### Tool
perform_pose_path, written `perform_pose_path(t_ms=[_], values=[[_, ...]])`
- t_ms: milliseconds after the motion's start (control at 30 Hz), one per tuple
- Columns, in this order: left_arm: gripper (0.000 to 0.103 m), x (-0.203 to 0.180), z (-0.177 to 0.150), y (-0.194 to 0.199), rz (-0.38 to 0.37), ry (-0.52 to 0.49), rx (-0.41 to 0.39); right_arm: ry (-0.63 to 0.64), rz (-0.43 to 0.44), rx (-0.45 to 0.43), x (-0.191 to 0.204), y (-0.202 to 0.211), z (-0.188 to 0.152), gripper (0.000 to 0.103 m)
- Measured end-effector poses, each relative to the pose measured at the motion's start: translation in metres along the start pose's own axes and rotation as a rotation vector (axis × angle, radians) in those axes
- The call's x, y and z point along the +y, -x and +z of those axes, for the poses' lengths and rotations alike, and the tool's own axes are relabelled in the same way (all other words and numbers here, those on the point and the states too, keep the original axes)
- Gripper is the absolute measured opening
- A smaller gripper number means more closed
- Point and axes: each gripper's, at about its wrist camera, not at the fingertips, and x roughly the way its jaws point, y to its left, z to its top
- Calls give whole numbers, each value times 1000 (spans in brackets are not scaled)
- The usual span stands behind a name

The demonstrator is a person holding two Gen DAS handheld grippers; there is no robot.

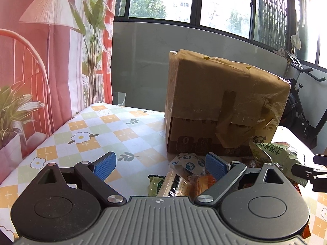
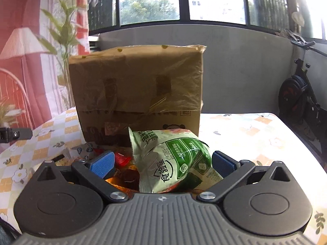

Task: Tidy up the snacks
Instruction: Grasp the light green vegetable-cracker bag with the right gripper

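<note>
A heap of snack packets lies on the flowered tablecloth in front of a taped cardboard box. My left gripper is open, low over the heap's left side, above a white-and-blue packet, a green packet and an orange one. In the right wrist view, my right gripper is open with a puffy green snack bag between its blue pads. The pads do not squeeze the bag. A red packet lies beside it, and the cardboard box stands just behind.
A printed red curtain hangs along the table's left edge. A grey wall with windows runs behind the table. An exercise bike stands off the table's right side. Bare tablecloth shows to the right of the box.
</note>
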Motion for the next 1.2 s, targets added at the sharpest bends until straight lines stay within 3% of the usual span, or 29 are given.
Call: perform_pose_path(t_ms=[167, 500, 633, 800, 1200], values=[[95, 1, -2, -1, 4, 1, 4, 202, -24, 56, 8, -24, 9, 103], [95, 1, -4, -6, -9, 0, 16, 313, -25, 242, 4, -76, 19, 103], [95, 1, -6, -7, -25, -9, 14, 270, -45, 282, 1, -86, 18, 102], [90, -2, -10, -9, -54, -20, 29, 201, -47, 234, -3, -75, 17, 85], [80, -6, -14, -13, -72, -23, 66, -12, -26, -10, -8, -11, 25, 82]])
